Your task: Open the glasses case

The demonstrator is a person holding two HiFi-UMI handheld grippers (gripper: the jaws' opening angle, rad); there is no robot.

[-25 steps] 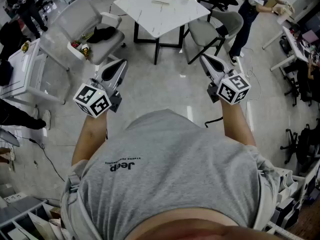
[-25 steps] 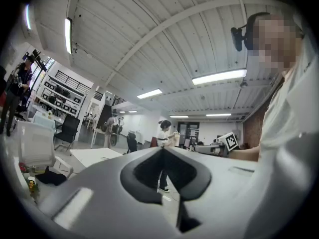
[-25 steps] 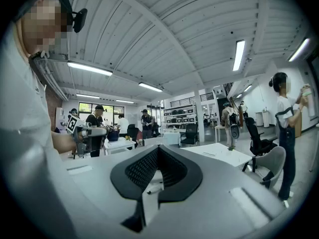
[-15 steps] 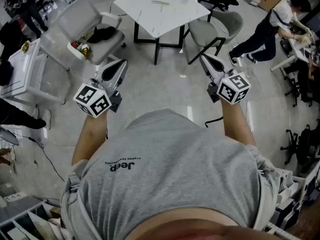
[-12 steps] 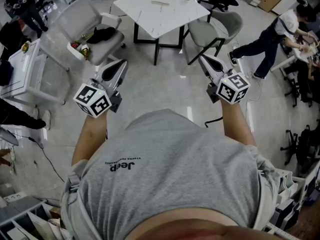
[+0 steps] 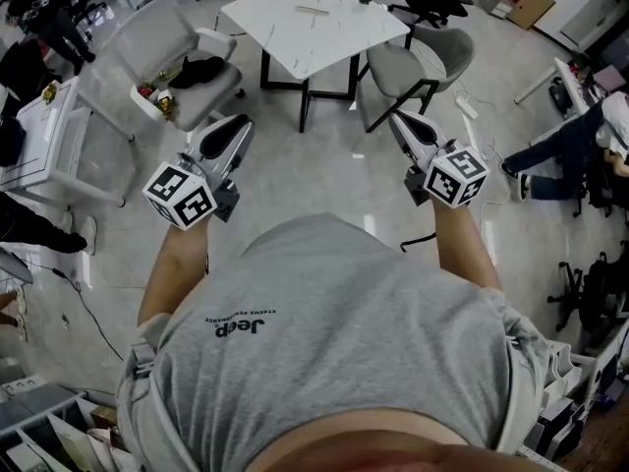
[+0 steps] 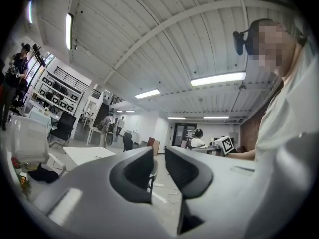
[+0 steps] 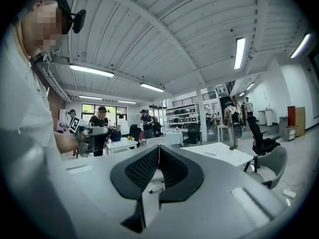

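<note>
Open office floor, white table [image 6: 344, 42] top centre | glasses case: perhaps the slim object [image 6: 314, 9] there, we cannot tell | left gripper [image 6: 228, 131] jaws opening, empty; right gripper [image 6: 405, 124] together, empty | step: approach, we judge; next: walk to table.

Two grippers [image 6: 233, 126] [image 6: 399, 118] hovering, left jaws opening on nothing, one table [image 6: 295, 37] standing, two grey chairs [image 6: 147, 37] [image 6: 398, 67] flanking it

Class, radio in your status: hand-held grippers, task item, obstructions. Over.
Left hand-held gripper opening slightly, empty. Right hand-held gripper shut, empty. Glasses case not made out. Grey chair beside white table.
</note>
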